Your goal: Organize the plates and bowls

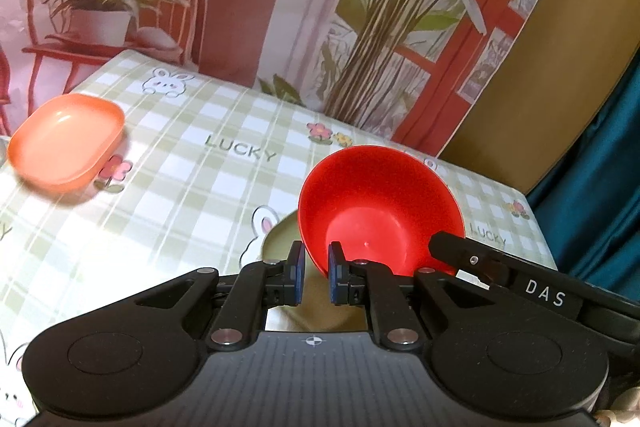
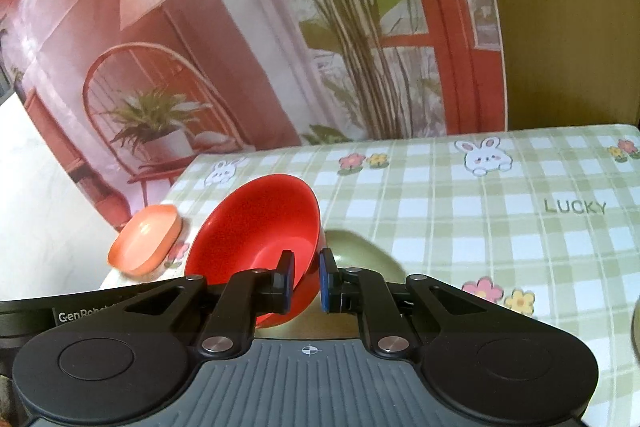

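A red bowl [image 1: 380, 211] is held tilted above the table, with both grippers on its rim. My left gripper [image 1: 316, 277] is shut on the rim's near left edge. My right gripper [image 2: 306, 279] is shut on the rim's right edge, and its finger shows in the left wrist view [image 1: 460, 251]. The bowl also shows in the right wrist view [image 2: 256, 231]. An olive-green dish [image 1: 280, 239] lies on the table under the bowl, mostly hidden; it also shows in the right wrist view [image 2: 356, 251]. An orange oval plate [image 1: 66, 143] lies at the table's far left, and shows in the right wrist view [image 2: 146, 245].
The table [image 1: 192, 187] has a green checked cloth with rabbits and flowers. A printed backdrop [image 1: 248, 7] stands behind it. A teal curtain [image 1: 600, 187] hangs off the right edge. A grey rim [image 2: 636, 327] shows at the right edge of the right wrist view.
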Action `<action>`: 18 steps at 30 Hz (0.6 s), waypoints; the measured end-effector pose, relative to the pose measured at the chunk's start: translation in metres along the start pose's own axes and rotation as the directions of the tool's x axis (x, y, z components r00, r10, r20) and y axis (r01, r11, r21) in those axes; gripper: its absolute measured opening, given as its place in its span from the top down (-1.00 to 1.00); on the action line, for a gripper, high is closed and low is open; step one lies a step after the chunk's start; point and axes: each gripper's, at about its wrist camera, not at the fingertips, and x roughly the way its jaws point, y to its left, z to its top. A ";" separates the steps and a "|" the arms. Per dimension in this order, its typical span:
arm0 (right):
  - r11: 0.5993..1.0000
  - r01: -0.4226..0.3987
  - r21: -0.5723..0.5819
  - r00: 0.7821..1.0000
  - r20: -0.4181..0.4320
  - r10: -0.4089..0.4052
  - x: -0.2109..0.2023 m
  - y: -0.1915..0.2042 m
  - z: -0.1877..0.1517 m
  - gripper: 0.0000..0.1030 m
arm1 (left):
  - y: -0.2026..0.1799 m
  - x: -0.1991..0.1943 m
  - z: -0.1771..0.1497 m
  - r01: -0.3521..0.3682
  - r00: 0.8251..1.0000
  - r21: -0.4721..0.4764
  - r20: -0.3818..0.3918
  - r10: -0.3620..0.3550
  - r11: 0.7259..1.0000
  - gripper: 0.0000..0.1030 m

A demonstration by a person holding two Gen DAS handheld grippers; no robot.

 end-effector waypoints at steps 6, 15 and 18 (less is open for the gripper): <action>1.000 -0.008 -0.026 1.000 -0.017 0.007 -0.007 0.007 -0.011 0.77 | 0.006 -0.008 -0.011 -0.004 1.000 -0.014 -0.010 0.003 1.000 0.75; 0.999 -0.020 -0.029 0.999 -0.032 0.019 -0.021 0.008 -0.025 0.77 | 0.007 -0.020 -0.024 -0.007 1.000 -0.008 -0.027 0.007 1.000 0.75; 0.999 -0.024 -0.022 0.999 -0.039 0.024 -0.025 0.007 -0.029 0.77 | 0.007 -0.026 -0.030 -0.001 1.000 -0.012 -0.030 0.000 1.000 0.75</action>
